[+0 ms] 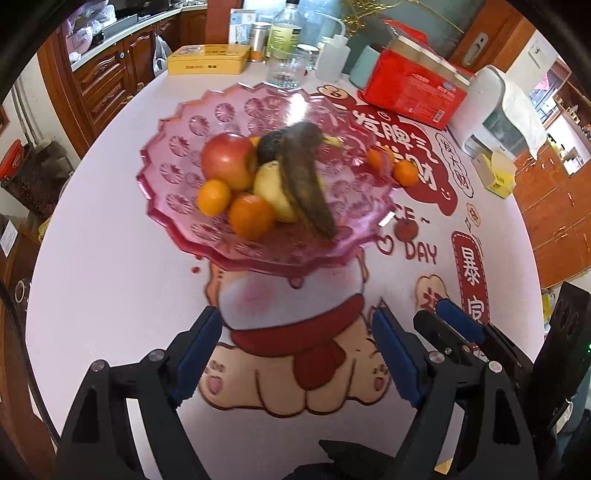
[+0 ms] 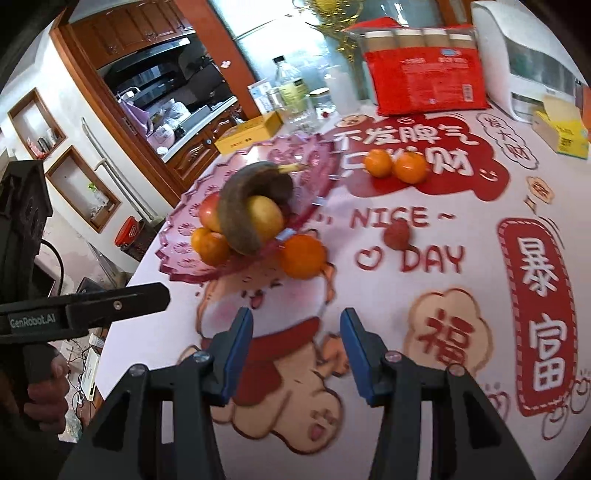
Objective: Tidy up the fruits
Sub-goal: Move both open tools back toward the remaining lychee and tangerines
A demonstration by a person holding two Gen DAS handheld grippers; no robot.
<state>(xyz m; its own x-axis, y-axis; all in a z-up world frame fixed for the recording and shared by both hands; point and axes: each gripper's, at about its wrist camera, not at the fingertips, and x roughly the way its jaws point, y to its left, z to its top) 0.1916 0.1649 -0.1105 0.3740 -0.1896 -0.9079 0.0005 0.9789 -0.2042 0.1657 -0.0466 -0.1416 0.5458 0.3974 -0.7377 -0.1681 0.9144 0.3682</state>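
A pink scalloped fruit plate point(image 1: 184, 155) point(image 2: 192, 218) holds a red apple point(image 1: 229, 160), a yellow pear point(image 1: 271, 188) point(image 2: 264, 216), a dark overripe banana point(image 1: 303, 177) point(image 2: 236, 210) and oranges point(image 1: 214, 197) point(image 2: 208, 245). One orange point(image 2: 301, 256) sits at the plate's near edge. Two oranges point(image 2: 393, 166) point(image 1: 393, 166) and a red lychee point(image 2: 397, 233) point(image 1: 405, 229) lie on the table to the plate's right. My left gripper point(image 1: 295, 332) is open and empty, short of the plate. My right gripper point(image 2: 295, 332) is open and empty too.
A printed tablecloth point(image 2: 406, 295) covers the round table. At the back stand a red package point(image 2: 424, 74) point(image 1: 413, 88), a yellow tin point(image 1: 208, 59), bottles point(image 1: 284, 33), a glass point(image 1: 286, 68), a white appliance point(image 2: 528, 70) and a yellow box point(image 2: 561, 134). The left gripper's body point(image 2: 85, 306) shows at the left.
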